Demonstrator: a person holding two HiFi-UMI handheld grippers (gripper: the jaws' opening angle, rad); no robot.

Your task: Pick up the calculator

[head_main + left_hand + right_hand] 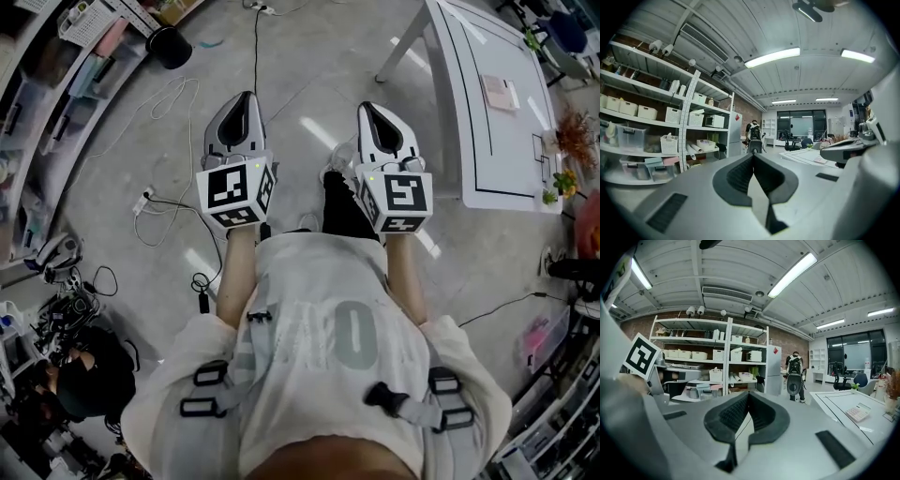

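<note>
Trouble I'm watching for: my left gripper (244, 98) and right gripper (370, 108) are both sitting closed on nothing while the calculator (500, 92) is lying well apart on the white table (459, 94), so arriving unopened is risking shoving it away.

My pale grey left gripper (246, 97) and right gripper (368, 107) carry black-and-white marker cubes (234, 192). Right of them, I see a flat pink plastic calculator (500, 92) on a white, black-lined rectangular table (459, 141).
</note>
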